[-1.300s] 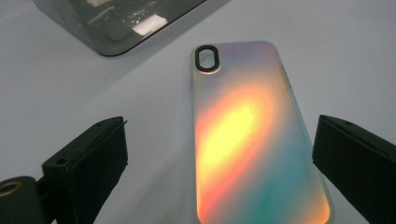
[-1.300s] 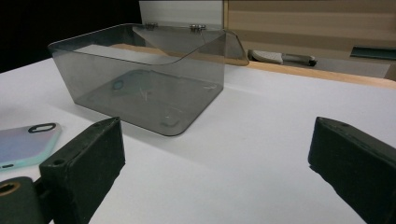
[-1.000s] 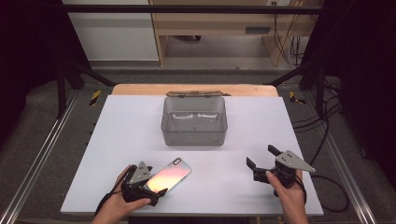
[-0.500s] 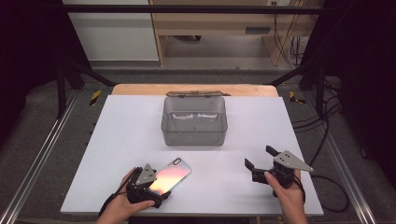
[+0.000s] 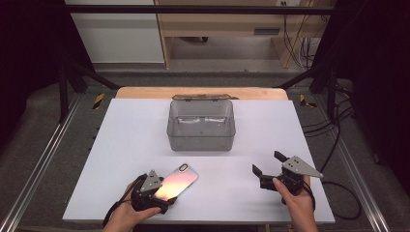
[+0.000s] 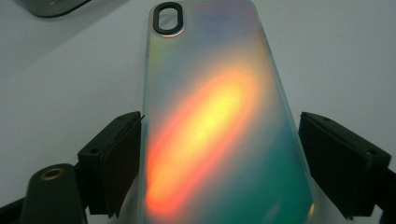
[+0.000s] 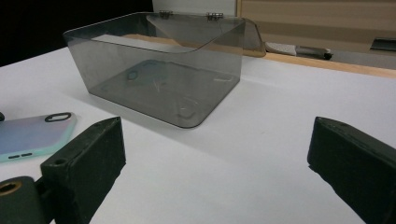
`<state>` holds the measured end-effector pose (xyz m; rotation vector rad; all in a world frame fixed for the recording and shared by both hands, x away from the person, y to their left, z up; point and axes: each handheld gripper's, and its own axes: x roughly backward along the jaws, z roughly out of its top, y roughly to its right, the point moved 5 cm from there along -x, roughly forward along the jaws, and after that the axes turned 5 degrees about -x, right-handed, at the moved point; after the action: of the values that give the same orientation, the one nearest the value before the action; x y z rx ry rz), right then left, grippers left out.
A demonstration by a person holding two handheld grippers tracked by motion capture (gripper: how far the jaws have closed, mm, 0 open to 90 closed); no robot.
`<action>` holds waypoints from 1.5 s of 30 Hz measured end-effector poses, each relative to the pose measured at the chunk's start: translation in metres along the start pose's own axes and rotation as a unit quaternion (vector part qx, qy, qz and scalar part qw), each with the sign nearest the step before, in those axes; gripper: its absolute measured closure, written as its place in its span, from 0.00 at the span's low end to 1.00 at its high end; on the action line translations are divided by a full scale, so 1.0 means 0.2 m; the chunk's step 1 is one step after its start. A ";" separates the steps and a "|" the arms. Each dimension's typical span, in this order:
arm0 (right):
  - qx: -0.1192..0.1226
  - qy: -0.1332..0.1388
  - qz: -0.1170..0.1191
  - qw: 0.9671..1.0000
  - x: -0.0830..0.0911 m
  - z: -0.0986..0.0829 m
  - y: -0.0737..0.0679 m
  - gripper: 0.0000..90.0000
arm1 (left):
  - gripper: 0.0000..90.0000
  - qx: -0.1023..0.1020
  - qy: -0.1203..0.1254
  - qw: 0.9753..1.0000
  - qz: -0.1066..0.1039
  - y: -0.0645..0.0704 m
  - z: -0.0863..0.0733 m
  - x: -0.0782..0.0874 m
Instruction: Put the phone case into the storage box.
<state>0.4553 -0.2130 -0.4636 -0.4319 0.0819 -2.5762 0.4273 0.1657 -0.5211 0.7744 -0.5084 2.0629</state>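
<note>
An iridescent phone case point(image 5: 178, 181) lies flat on the white table, with its camera cutout pointing away from me. My left gripper point(image 5: 162, 191) is at the case's near end. In the left gripper view the case point(image 6: 219, 116) runs between the two black jaws. The left jaw touches its edge and a thin gap shows at the right jaw, so the gripper point(image 6: 219, 140) is open around it. My right gripper point(image 5: 267, 163) hovers open over bare table at the front right, with nothing between its jaws point(image 7: 217, 135).
A clear grey plastic box point(image 5: 201, 142) with its hinged lid folded back stands at the table's middle, and the right gripper view looks toward it point(image 7: 159, 79). The white table point(image 5: 125, 135) ends in a wooden strip behind the box. Metal rails flank both sides.
My left gripper has crept slightly forward along the phone case. The right gripper has shifted only a little. The case and box have stayed in place.
</note>
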 end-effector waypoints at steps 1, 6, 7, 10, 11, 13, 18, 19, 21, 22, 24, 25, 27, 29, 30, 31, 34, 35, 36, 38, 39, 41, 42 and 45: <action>0.000 0.000 0.000 1.000 0.00 0.00 0.00 0.05 | 0.18 -0.001 0.000 1.000 -0.001 0.00 0.00 0.00; -0.002 -0.002 0.000 1.000 0.00 0.00 0.00 0.05 | 0.19 -0.015 0.003 1.000 0.004 0.01 0.02 0.01; -0.001 -0.002 0.000 1.000 0.00 0.00 0.00 0.05 | 0.19 -0.016 0.008 1.000 0.007 0.01 0.03 0.02; -0.002 -0.002 0.000 1.000 0.00 0.00 0.00 0.05 | 0.19 -0.018 0.018 1.000 0.010 0.00 0.05 0.04; -0.002 -0.002 0.001 1.000 0.00 0.00 -0.01 0.05 | 0.19 -0.018 0.026 0.999 0.014 -0.01 0.06 0.06; 0.000 -0.002 0.001 1.000 0.00 0.00 -0.01 0.05 | 0.19 -0.020 0.036 0.999 0.018 -0.01 0.08 0.08; 0.001 -0.006 0.003 1.000 -0.01 0.01 -0.05 0.05 | 0.19 -0.025 0.070 0.996 0.038 -0.04 0.15 0.17; 0.002 -0.008 0.003 1.000 -0.02 0.01 -0.06 0.05 | 0.19 -0.027 0.078 0.996 0.044 -0.05 0.16 0.19; 0.002 -0.014 0.010 1.000 -0.03 0.02 -0.08 0.04 | 0.19 -0.025 0.092 0.994 0.052 -0.07 0.18 0.22; 0.003 -0.017 0.011 1.000 -0.04 0.02 -0.09 0.04 | 0.19 -0.023 0.102 0.993 0.057 -0.09 0.20 0.23; 0.007 -0.031 0.014 0.999 -0.07 0.05 -0.13 0.04 | 0.19 -0.020 0.116 0.991 0.063 -0.11 0.23 0.26; 0.004 -0.036 0.019 0.999 -0.09 0.08 -0.17 0.05 | 0.19 -0.019 0.124 0.990 0.067 -0.12 0.24 0.27; 0.006 -0.037 0.020 0.999 -0.10 0.08 -0.17 0.05 | 0.19 -0.018 0.133 0.988 0.071 -0.14 0.26 0.28; 0.014 -0.040 0.024 0.999 -0.12 0.11 -0.21 0.05 | 0.19 -0.017 0.143 0.987 0.076 -0.16 0.29 0.29; 0.011 -0.042 0.026 0.999 -0.12 0.12 -0.22 0.05 | 0.19 -0.016 0.148 0.986 0.078 -0.16 0.30 0.30; 0.011 -0.043 0.027 0.999 -0.13 0.13 -0.23 0.05 | 0.19 -0.016 0.153 0.985 0.081 -0.17 0.32 0.30; 0.014 -0.041 0.030 0.999 -0.15 0.17 -0.27 0.05 | 0.19 -0.019 0.165 0.982 0.088 -0.20 0.37 0.32; 0.013 -0.038 0.035 0.999 -0.15 0.20 -0.28 0.05 | 0.19 -0.019 0.168 0.981 0.091 -0.21 0.39 0.32; 0.013 -0.035 0.038 0.999 -0.16 0.22 -0.30 0.05 | 0.19 -0.018 0.173 0.980 0.093 -0.21 0.41 0.32; 0.011 -0.033 0.042 0.999 -0.17 0.26 -0.32 0.05 | 0.19 -0.019 0.181 0.978 0.099 -0.23 0.45 0.33; 0.010 -0.030 0.047 0.998 -0.17 0.28 -0.33 0.06 | 0.19 -0.020 0.184 0.977 0.101 -0.24 0.46 0.33; 0.008 -0.028 0.054 0.998 -0.18 0.32 -0.36 0.06 | 0.19 -0.021 0.191 0.976 0.107 -0.25 0.49 0.33; 0.008 -0.027 0.057 0.998 -0.19 0.34 -0.37 0.06 | 0.19 -0.020 0.195 0.975 0.108 -0.26 0.50 0.33; 0.005 -0.023 0.064 0.998 -0.21 0.40 -0.40 0.06 | 0.19 -0.019 0.205 0.972 0.115 -0.28 0.54 0.34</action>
<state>0.4754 -0.1199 -0.3894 -0.4667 0.0767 -2.4381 0.4802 0.1713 -0.3931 0.2569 -0.4150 2.3395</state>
